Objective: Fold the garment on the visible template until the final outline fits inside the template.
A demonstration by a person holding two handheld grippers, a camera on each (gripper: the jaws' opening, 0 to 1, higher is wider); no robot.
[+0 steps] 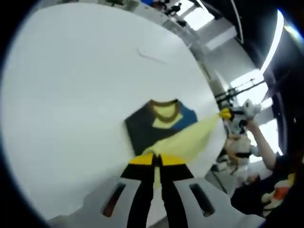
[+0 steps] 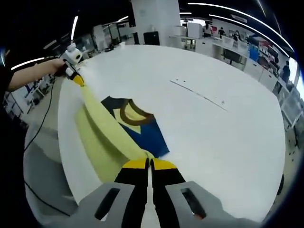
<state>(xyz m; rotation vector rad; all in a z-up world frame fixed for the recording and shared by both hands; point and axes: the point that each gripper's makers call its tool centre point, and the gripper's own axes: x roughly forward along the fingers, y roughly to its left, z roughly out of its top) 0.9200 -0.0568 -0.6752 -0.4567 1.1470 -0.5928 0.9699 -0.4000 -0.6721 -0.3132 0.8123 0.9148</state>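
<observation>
Closest in the left gripper view, the left gripper [image 1: 157, 160] has its two yellow-tipped jaws pressed together on a pale yellow edge of the garment [image 1: 164, 126], and the cloth runs away from the tips toward the far right. In the right gripper view the right gripper [image 2: 150, 164] is likewise clenched on the yellow cloth, its two jaws meeting with only a thin fold between them. There is one garment, a shirt in navy, blue and yellow with a brown collar [image 2: 134, 114]; it lies on the white table [image 2: 213, 133] just ahead of each gripper, with its yellow hem lifted and stretched taut between the two grippers. Each gripper also shows across the cloth in the other one's camera: the right one appears at the far right of the left gripper view, held up off the table edge by a person's hand [image 1: 250, 124] with the forearm angled down; the left one sits at the upper left of the right gripper view, gripped by a hand at the end of an outstretched arm. A thin faint line [image 2: 197, 94] is marked on the table beyond the shirt. I cannot make out any template outline under the garment, and the left gripper view is blurred.
</observation>
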